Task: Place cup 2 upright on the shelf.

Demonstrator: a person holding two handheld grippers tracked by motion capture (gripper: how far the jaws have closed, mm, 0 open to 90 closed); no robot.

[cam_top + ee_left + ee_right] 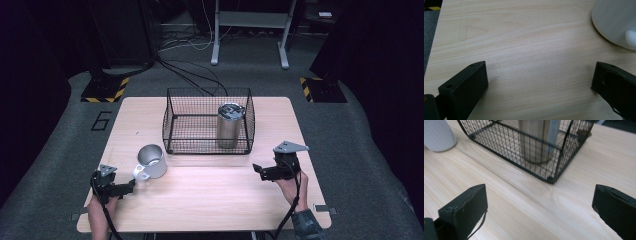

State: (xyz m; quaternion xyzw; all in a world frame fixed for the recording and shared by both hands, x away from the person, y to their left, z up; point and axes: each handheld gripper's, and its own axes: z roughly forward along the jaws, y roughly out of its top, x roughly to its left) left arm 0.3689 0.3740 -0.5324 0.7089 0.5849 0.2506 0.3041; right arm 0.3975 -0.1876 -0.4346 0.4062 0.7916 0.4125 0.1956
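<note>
Silvery metal mug [151, 161] with a side handle sits upright on the desk [210, 195], just beside the left gripper [131, 186], whose jaws are spread wide with nothing between. One mug, one steel tumbler [229, 125] inside one wire basket [172, 120]. Right gripper [257, 169] jaws gape wide too, over plenty of bare wood up front.

Count: 1 table [210, 195]. 1 wire basket [172, 112]. 1 steel tumbler [229, 127], inside basket. 1 mug [151, 161]. 2 grippers: left [131, 186], right [256, 168].
</note>
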